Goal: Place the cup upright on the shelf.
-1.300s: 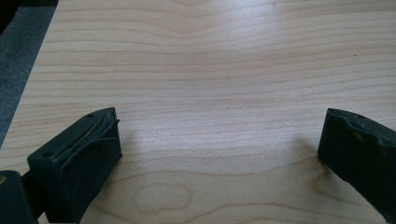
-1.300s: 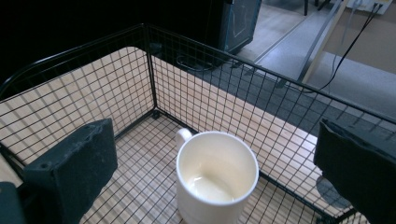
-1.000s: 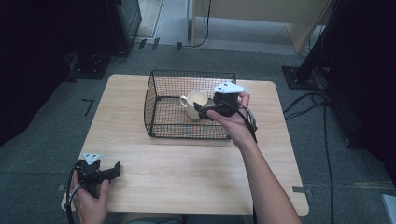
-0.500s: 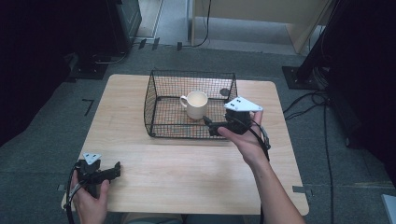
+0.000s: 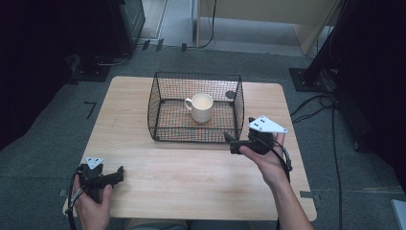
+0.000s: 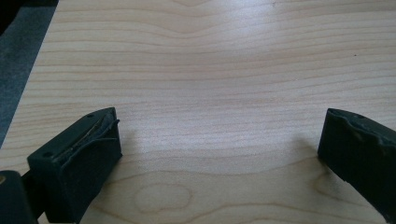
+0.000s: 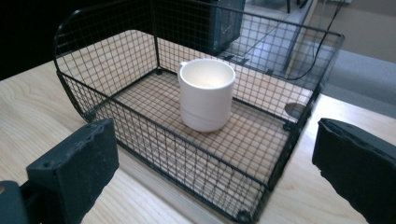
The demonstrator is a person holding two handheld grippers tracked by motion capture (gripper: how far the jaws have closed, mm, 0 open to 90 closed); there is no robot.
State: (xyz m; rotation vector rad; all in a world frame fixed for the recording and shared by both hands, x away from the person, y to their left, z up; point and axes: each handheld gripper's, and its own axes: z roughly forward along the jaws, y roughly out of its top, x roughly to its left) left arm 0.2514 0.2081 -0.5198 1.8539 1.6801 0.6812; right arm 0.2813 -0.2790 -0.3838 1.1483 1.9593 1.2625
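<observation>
A cream mug (image 5: 201, 107) stands upright inside a black wire basket (image 5: 158, 112) at the table's far middle, handle turned left. My right gripper (image 5: 232, 143) hovers just outside the basket's near right corner, open and empty. In the right gripper view its jaws stand wide apart, framing the mug (image 7: 207, 93) behind the basket's near wall (image 7: 187, 158). My left gripper (image 5: 117, 175) rests at the table's near left corner, open, with bare wood between its jaws in the left gripper view (image 6: 219, 135).
The wooden table (image 5: 191, 182) has bare room in front of the basket. A small dark disc (image 5: 230, 95) sits at the basket's far right corner. Cables and dark stands lie on the grey floor around the table.
My right gripper has pulled back out of the basket toward the near right, leaving the mug standing inside. The left gripper has not moved.
</observation>
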